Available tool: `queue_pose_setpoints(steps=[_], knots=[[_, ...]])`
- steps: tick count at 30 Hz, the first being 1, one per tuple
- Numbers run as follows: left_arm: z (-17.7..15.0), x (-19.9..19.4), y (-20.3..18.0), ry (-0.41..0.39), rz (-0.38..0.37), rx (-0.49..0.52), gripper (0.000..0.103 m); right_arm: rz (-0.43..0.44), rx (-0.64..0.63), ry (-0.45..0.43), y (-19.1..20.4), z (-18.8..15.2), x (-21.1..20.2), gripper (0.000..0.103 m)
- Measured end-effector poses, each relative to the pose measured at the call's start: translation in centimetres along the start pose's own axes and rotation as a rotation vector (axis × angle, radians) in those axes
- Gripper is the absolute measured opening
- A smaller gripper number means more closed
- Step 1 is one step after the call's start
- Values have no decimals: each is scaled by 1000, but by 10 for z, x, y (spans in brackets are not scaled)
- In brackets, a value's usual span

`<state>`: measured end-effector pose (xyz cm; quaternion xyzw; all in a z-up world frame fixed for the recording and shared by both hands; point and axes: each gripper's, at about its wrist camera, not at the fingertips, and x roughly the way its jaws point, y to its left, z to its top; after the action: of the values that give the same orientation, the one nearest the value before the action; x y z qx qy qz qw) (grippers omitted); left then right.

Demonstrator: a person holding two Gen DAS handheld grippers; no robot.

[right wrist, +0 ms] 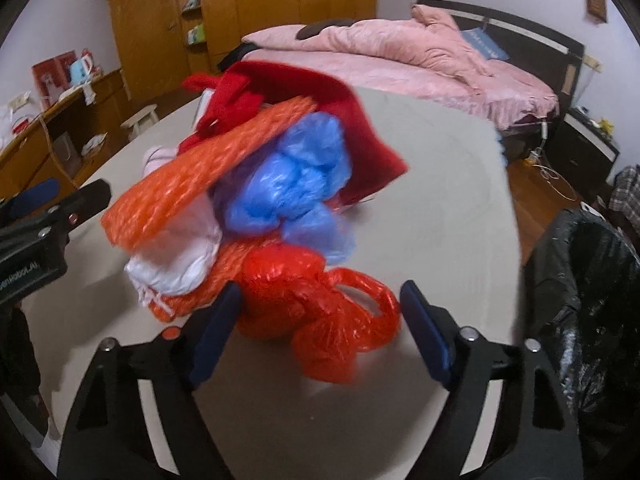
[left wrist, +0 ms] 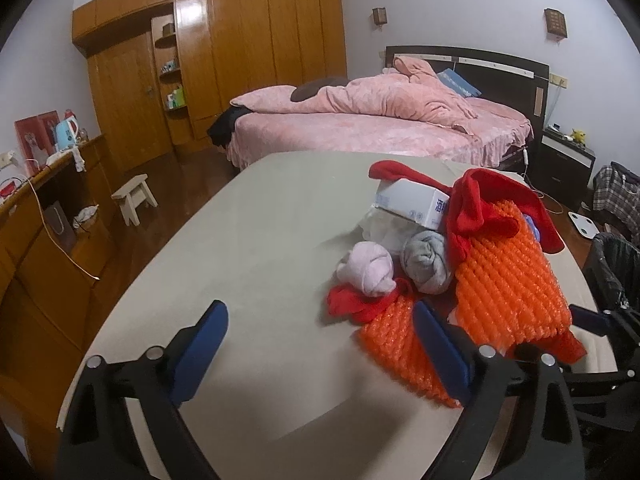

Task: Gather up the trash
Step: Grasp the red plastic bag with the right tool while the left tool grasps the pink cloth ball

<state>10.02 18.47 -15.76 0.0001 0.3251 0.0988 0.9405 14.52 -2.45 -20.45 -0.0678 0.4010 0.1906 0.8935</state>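
- On the beige table (right wrist: pixel 420 152), near its right edge, lies the trash heap: a crumpled red bag (right wrist: pixel 320 304) at the front, a blue bag (right wrist: pixel 292 184) behind it, a white bag (right wrist: pixel 176 264) to the left, and orange bubble wrap (right wrist: pixel 192 184) slanting over the top, with a red cloth (right wrist: pixel 320 100) draped at the back.
- Right gripper (right wrist: pixel 320 316): jaws apart, one blue finger on each side of the red bag. The left pad (right wrist: pixel 216 336) sits just beside or against the plastic; the right pad (right wrist: pixel 424 332) stands clear of it, so there is no clamp. Blur hides whether the left pad truly touches.
- Left gripper (left wrist: pixel 320 352): jaws wide apart over bare table, nothing between them. Its right finger (left wrist: pixel 440 356) overlaps the lower piece of orange wrap (left wrist: pixel 400 352); whether it touches I cannot tell.
- From the left wrist view, the heap also shows a rolled pink sock (left wrist: pixel 368 268), a rolled grey sock (left wrist: pixel 426 262), a white box (left wrist: pixel 416 200) under the red cloth, and a bigger sheet of orange wrap (left wrist: pixel 516 272).
- A bin lined with a black bag (right wrist: pixel 588 280) stands off the table's right side, near the right gripper.
- Beyond the table are a pink bed (left wrist: pixel 380 128), a wooden wardrobe (left wrist: pixel 248 52), a small stool (left wrist: pixel 134 196) and a wooden sideboard (left wrist: pixel 48 216) along the left wall.
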Motion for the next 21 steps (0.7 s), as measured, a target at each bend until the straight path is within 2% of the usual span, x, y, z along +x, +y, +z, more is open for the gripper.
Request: queue_pose_setpoints(steps=[2,5,8,10,12,19,21], knots=[[-1,1,-1,3,-7,-1,91,45,4,12,2,-2,3,52],[1,4,1,8,-5,-3,91,113,37,31,-2,-4,2,42],[2,8,0,12,-1,-10,91,111,34,29,-3,-3,-3,39],[4,11,-1,12,-12,-3,90,76,28,10,-5,-1,-10,38],[8,15,-2,7,-20,9,83,52,45,-9,-11,2,-15,38],[18,38,-6,13,-44,31,75,-29,105,-48,-43,9,-22,38],[20,47,-7,24,-70,37,70,-42,117,-51,-50,11,-21,38]])
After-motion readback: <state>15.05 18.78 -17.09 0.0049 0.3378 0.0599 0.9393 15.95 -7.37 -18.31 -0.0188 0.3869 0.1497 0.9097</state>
